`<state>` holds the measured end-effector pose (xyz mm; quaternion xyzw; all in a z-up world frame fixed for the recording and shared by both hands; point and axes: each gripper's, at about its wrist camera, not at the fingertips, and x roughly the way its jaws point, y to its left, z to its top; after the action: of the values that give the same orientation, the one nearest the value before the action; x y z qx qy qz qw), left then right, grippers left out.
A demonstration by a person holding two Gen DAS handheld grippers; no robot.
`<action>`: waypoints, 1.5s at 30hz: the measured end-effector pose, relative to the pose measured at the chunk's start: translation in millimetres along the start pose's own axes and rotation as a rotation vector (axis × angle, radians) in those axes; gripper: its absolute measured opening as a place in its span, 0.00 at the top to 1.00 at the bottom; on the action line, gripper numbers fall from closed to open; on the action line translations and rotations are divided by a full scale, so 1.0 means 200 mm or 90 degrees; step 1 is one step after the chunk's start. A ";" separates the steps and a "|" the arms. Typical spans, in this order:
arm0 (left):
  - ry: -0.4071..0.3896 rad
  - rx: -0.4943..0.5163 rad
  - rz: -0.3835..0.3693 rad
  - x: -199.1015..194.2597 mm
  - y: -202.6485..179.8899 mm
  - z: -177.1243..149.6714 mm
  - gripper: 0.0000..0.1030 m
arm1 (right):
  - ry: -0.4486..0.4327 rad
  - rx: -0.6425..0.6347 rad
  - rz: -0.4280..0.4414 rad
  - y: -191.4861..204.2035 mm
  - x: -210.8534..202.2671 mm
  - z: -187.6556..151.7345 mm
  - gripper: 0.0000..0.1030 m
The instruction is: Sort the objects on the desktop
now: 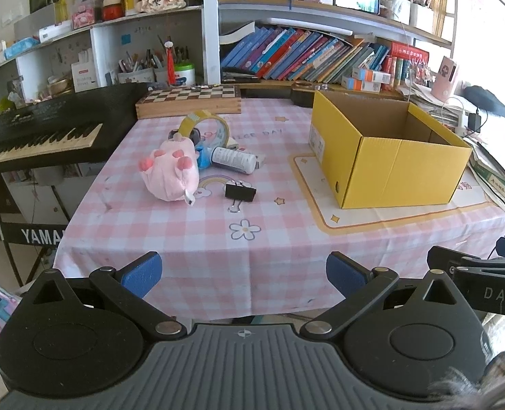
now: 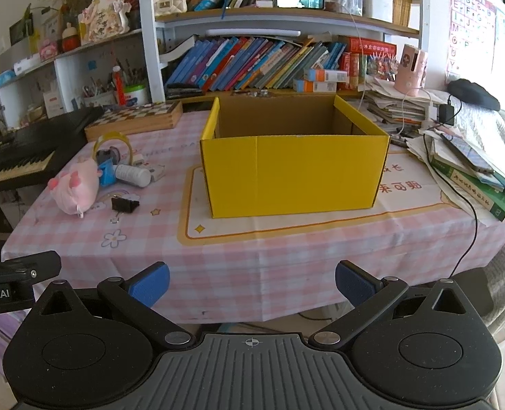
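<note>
An open yellow cardboard box (image 1: 399, 167) (image 2: 293, 174) stands on the pink checked tablecloth (image 1: 191, 235) (image 2: 252, 256), and no contents show inside it. Left of it lies a pile: a pink plush toy (image 1: 170, 171) (image 2: 76, 186), a black binder clip (image 1: 240, 192) (image 2: 125, 203), a white bottle (image 1: 233, 160) (image 2: 132, 175), a yellow tape roll (image 1: 203, 125) (image 2: 113, 145) and a small blue item (image 1: 202, 157) (image 2: 107, 172). My left gripper (image 1: 243, 273) hangs open before the table's front edge, holding nothing. My right gripper (image 2: 252, 282) is open too, facing the box.
A black keyboard (image 1: 37, 133) (image 2: 16, 157) stands left of the table. A wooden chessboard box (image 1: 189, 100) (image 2: 134, 118) lies at the back. Stacked books and papers (image 2: 471, 164) with a black cable (image 2: 474, 218) crowd the right edge. Full bookshelves (image 2: 269, 61) rise behind.
</note>
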<state>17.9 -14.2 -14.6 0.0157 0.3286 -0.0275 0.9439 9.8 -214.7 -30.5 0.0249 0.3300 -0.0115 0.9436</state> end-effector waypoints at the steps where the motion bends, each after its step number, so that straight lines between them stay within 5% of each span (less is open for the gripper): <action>1: 0.001 -0.001 0.000 0.00 0.00 0.00 0.00 | 0.001 -0.001 0.000 0.00 0.00 0.00 0.00; 45: 0.011 0.000 -0.028 0.05 0.03 0.01 0.00 | 0.010 -0.026 0.018 0.05 0.02 0.02 0.00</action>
<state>27.3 -9.2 -18.1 0.0089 0.3373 -0.0483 0.9401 16.0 -204.5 -28.5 0.0105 0.3370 0.0090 0.9414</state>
